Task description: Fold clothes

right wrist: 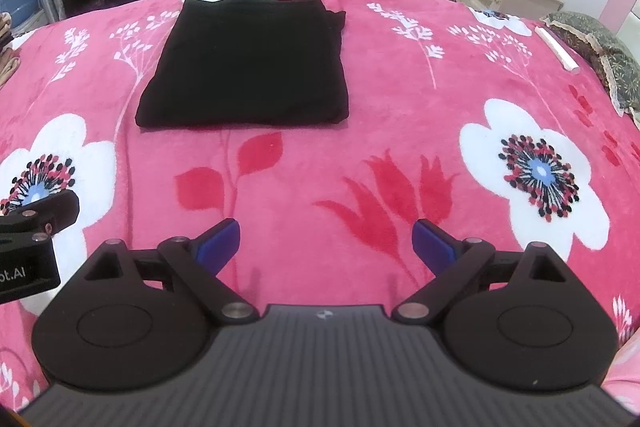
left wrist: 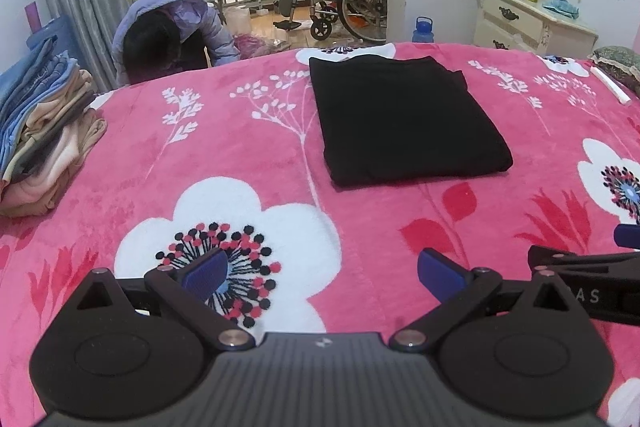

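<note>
black garment (left wrist: 404, 119) sat folded mid-bed, both grippers (left wrist: 322, 277) (right wrist: 326, 241) spread wide and empty, so a careless one-layer grab could've undone it.

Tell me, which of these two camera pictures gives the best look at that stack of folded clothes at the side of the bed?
The left wrist view. There the stack of folded blue, beige and pink clothes lies in plain sight on the pink flowered blanket. The right wrist view catches only a beige sliver at its left edge.
</note>
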Available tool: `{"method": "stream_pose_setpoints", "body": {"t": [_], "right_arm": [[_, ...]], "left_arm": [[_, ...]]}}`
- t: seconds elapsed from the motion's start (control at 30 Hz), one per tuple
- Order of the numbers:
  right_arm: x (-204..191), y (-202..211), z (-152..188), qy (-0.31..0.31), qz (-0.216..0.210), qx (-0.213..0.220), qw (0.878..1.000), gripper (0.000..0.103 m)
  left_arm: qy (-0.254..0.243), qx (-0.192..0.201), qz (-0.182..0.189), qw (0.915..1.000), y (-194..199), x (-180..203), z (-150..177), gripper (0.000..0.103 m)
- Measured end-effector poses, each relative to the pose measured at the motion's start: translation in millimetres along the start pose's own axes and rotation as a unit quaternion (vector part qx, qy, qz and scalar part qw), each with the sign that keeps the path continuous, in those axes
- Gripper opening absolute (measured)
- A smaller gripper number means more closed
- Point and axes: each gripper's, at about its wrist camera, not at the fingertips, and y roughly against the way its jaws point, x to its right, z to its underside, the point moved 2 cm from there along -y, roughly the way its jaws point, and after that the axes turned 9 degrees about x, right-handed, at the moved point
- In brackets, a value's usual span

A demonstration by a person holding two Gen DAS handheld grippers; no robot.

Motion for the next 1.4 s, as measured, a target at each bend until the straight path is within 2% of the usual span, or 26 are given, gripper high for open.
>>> {"method": "stream_pose_setpoints", "body": {"t": [1.4], "right_arm": [[-0.4, -2.9, 2.2, 0.000, 0.003, -0.010, 1.000, 0.095]], "left_arm": [[-0.001, -0.009, -0.008, 0.9999, -6.1, -5.4, 2.6, 0.102]]}}
